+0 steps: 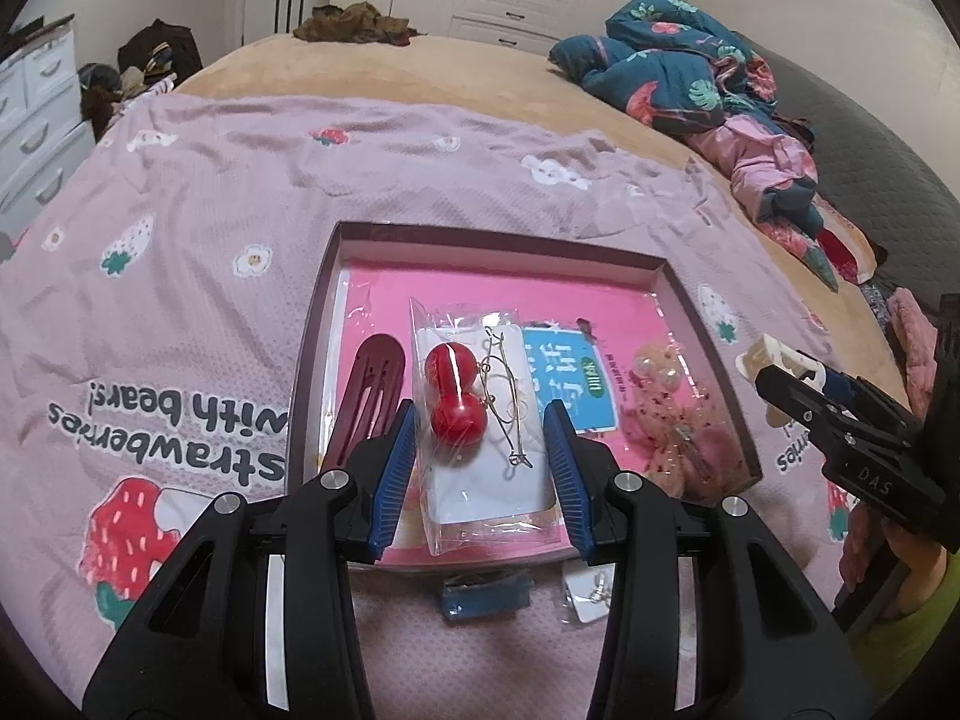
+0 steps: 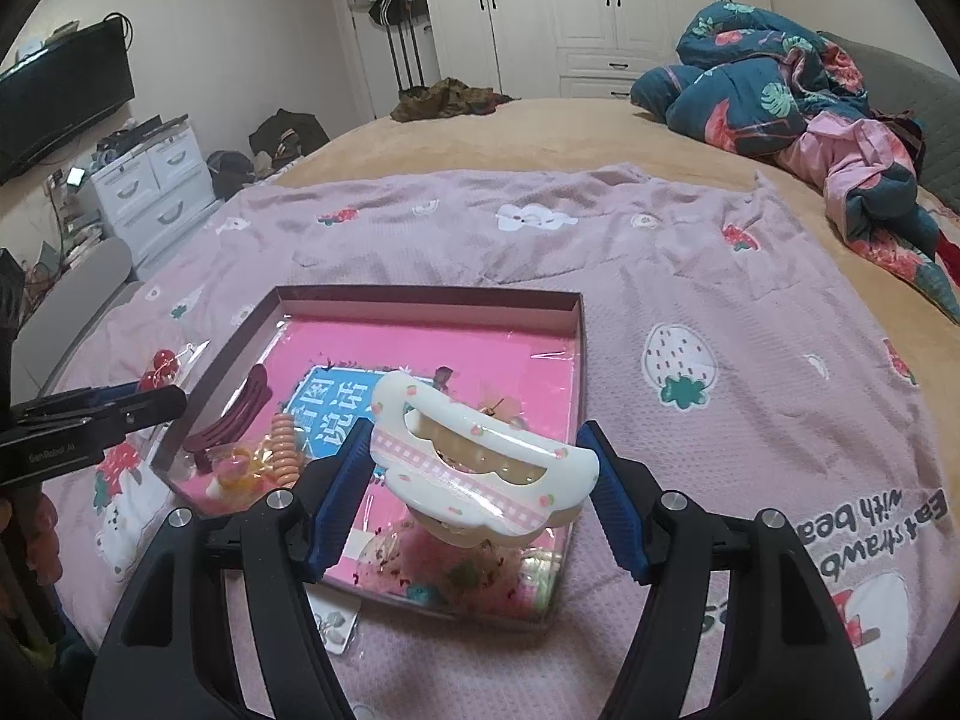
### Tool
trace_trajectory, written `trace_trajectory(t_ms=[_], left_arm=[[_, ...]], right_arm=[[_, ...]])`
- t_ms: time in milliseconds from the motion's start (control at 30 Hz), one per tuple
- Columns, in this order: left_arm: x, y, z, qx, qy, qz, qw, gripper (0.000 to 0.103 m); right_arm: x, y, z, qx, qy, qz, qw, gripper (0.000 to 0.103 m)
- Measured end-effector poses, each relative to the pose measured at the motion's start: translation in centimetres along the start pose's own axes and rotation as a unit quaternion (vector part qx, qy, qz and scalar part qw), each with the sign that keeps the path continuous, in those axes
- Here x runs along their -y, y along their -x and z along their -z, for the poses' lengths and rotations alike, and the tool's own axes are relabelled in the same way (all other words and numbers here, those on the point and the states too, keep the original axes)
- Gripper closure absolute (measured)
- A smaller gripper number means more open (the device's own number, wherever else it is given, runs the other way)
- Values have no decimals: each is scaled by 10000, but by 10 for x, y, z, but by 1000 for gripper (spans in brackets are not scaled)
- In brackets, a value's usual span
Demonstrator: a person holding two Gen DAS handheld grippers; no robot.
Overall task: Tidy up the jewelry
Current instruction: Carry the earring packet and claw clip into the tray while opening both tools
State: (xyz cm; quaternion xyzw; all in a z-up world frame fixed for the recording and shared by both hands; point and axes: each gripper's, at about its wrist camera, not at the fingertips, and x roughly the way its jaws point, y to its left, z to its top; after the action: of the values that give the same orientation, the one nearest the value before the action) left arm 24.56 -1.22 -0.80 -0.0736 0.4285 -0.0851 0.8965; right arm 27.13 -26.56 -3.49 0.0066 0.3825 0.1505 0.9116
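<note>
My left gripper is shut on a clear packet of red ball earrings with gold hooks, held above the open box tray with a pink lining. My right gripper is shut on a white cloud-shaped hair claw, held over the tray's near right part. In the tray lie a dark red hair clip, an orange spiral hair tie and a pink fluffy piece with pearls. In the right wrist view the left gripper holds the earring packet by the tray's left edge.
The tray sits on a pink strawberry blanket spread over a tan bed. A small blue item and a small white earring card lie just in front of the tray. Bunched bedding is at the far right, white drawers at the left.
</note>
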Motion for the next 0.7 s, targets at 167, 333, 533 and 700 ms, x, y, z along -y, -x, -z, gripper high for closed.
trace_trajectory(t_ms=[167, 333, 533, 700], left_arm=[[-8, -16, 1, -98, 31, 11, 9999, 68], [-15, -34, 3, -242, 46, 28, 9997, 68], [-23, -50, 6, -350, 128, 80, 9993, 68], [-28, -57, 5, -406, 176, 154, 9989, 68]], right_arm=[[-5, -18, -4, -123, 49, 29, 9999, 36], [-10, -36, -8, -223, 92, 78, 9997, 36], [-13, -54, -9, -351, 130, 128, 9992, 36], [-17, -67, -5, -455, 161, 124, 9988, 36]])
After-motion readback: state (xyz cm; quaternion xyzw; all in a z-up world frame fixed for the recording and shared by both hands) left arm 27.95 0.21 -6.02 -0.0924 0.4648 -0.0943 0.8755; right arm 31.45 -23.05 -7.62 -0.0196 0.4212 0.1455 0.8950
